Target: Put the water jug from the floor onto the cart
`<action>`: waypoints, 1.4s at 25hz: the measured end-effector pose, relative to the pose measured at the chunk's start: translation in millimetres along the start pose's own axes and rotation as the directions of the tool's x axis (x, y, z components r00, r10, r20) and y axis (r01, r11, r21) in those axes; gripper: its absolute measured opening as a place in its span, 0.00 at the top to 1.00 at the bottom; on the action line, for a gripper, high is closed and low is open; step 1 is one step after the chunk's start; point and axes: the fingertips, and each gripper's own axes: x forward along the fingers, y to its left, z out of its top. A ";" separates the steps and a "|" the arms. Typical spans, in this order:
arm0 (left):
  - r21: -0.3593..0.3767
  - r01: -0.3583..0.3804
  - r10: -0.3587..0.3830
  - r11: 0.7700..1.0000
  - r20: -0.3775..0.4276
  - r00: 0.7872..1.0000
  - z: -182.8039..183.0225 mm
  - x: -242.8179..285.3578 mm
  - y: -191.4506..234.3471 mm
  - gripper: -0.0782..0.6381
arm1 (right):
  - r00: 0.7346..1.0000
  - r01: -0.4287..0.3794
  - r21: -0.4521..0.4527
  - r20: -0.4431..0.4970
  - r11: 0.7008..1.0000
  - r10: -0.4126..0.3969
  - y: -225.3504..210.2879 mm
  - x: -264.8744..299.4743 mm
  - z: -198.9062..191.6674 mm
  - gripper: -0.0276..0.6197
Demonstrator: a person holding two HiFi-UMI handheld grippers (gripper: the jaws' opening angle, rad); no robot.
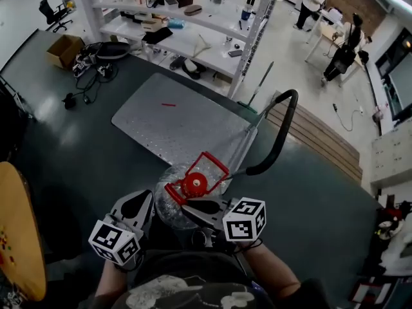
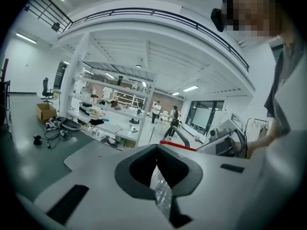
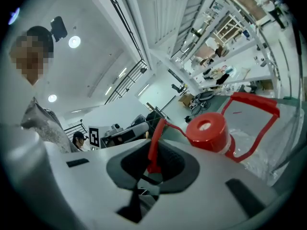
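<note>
We are pinching the crinkly clear plastic water jug (image 1: 168, 193) with the left gripper (image 2: 158, 188), the right gripper (image 3: 147, 169) clamping its thin red square handle (image 3: 154, 138), beside the perforated grey metal cart's (image 1: 180, 121) near corner.

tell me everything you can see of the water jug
The water jug is a round, clear, crinkly-looking plastic bottle with a red cap and a thin red carry handle swung up. It stands roughly upright at the near end of the cart's perforated metal deck; whether it rests on anything is unclear. The right gripper is shut on the carry handle, the left gripper on the jug's clear wall.
</note>
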 end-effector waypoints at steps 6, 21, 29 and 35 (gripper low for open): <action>0.037 0.123 -0.120 0.992 -0.069 0.990 12.5 58.8 72.0 0.88 | 0.994 0.091 0.049 0.055 0.995 -0.094 -38.5 51.4 39.0 0.91; 0.083 0.318 -0.300 0.945 -0.173 0.938 52.6 160.9 186.4 0.88 | 0.922 0.251 0.184 0.252 0.950 -0.293 -143.4 124.2 134.2 0.91; 0.040 0.298 -0.283 0.954 -0.213 0.935 61.6 233.4 213.2 0.88 | 0.914 0.296 0.217 0.220 0.930 -0.342 -248.1 130.4 167.0 0.91; 0.072 0.259 -0.233 0.963 -0.261 0.937 83.9 304.2 233.7 0.88 | 0.910 0.328 0.229 0.182 0.916 -0.372 -321.3 123.7 202.3 0.91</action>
